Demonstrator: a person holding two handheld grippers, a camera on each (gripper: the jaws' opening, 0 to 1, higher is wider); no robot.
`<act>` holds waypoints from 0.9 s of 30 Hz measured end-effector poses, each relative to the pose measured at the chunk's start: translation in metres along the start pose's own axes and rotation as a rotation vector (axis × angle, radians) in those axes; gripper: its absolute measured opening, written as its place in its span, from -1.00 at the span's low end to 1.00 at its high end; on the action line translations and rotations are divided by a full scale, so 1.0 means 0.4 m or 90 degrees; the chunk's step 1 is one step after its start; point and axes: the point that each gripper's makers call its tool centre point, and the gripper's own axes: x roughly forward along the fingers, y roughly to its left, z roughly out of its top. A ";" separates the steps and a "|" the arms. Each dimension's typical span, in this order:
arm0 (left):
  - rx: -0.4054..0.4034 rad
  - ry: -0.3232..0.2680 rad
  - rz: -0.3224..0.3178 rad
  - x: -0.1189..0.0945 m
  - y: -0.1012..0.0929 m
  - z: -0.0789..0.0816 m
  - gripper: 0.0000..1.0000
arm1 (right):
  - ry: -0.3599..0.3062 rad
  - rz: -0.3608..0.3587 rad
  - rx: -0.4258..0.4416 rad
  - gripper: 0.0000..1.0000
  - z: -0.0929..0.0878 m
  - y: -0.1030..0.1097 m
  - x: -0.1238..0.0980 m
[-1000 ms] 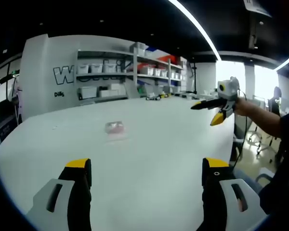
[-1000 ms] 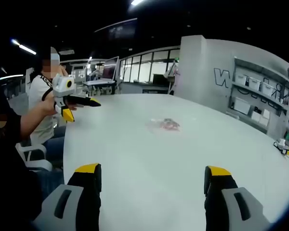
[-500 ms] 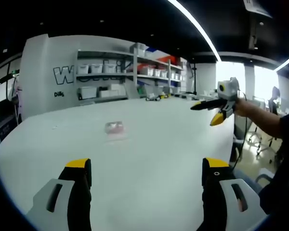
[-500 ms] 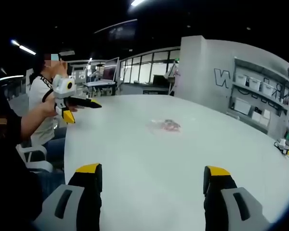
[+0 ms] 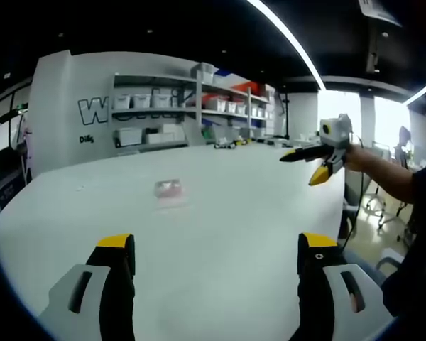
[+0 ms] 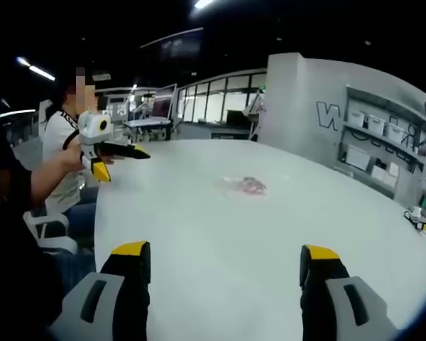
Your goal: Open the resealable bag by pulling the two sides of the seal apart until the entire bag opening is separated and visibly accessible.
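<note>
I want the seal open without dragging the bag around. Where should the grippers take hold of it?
The bag lies flat and alone on the table, too small here to tell its seal edge. Likely best: each gripper pinches one lip of that edge, left gripper and right gripper coming from opposite sides.

The white table (image 5: 220,213) is viewed low from opposite edges; the bag (image 5: 170,187) (image 6: 246,185), shared by both views, is seen at twelve o'clock, well away.

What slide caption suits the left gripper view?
Open left tongs face a small resealable bag lying untouched on the white table; the right tongs hover at the table's far edge.
</note>
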 end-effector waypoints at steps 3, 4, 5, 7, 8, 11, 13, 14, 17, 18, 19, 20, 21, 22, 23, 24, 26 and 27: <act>0.001 0.002 -0.001 0.001 -0.002 -0.003 0.88 | 0.001 0.000 0.001 0.74 -0.002 -0.001 0.000; 0.001 0.003 -0.001 0.001 -0.002 -0.004 0.88 | 0.003 0.000 -0.001 0.74 -0.003 -0.001 0.000; 0.001 0.004 -0.001 0.002 -0.003 -0.005 0.88 | 0.004 0.001 -0.001 0.74 -0.004 -0.001 0.000; 0.001 0.003 -0.001 0.002 -0.003 -0.004 0.88 | 0.003 0.001 -0.001 0.74 -0.004 -0.002 0.001; 0.000 0.002 -0.001 0.001 -0.003 -0.003 0.88 | 0.003 0.001 -0.002 0.74 -0.004 -0.003 0.001; 0.002 0.003 -0.001 0.003 -0.004 -0.002 0.88 | 0.003 0.001 -0.001 0.73 -0.003 -0.004 0.002; 0.002 0.003 -0.001 0.004 -0.004 -0.001 0.88 | 0.001 0.002 -0.002 0.73 -0.002 -0.002 0.002; 0.002 0.002 -0.001 0.004 -0.004 0.000 0.88 | 0.001 0.002 -0.002 0.73 -0.002 -0.001 0.003; 0.000 0.001 0.000 0.008 -0.002 0.000 0.88 | 0.001 0.003 -0.002 0.73 -0.002 0.002 0.003; 0.000 0.002 0.000 0.010 -0.001 -0.001 0.88 | 0.002 0.003 -0.003 0.73 -0.002 0.003 0.002; 0.000 0.003 0.000 0.012 -0.001 -0.002 0.88 | 0.001 0.003 -0.005 0.73 -0.001 0.003 0.002; -0.001 0.003 0.001 0.016 0.002 -0.003 0.87 | 0.000 0.003 -0.003 0.73 -0.001 0.004 0.002; -0.002 0.003 0.000 0.018 0.003 -0.004 0.87 | 0.001 0.002 -0.003 0.73 -0.001 0.002 0.001; -0.002 0.002 0.000 0.021 0.004 -0.004 0.87 | 0.001 0.003 -0.004 0.73 -0.001 0.002 0.001; -0.004 0.003 -0.002 0.024 0.004 -0.005 0.87 | 0.001 0.003 -0.003 0.73 -0.002 0.001 0.001; -0.006 0.004 -0.003 0.027 0.003 -0.006 0.87 | 0.002 0.003 -0.002 0.73 -0.003 0.000 0.001; -0.005 0.004 -0.002 0.031 0.003 -0.005 0.87 | 0.002 0.002 -0.003 0.73 -0.005 0.000 0.001; -0.005 0.004 -0.003 0.033 0.002 -0.005 0.87 | 0.002 0.003 -0.001 0.73 -0.005 0.000 0.001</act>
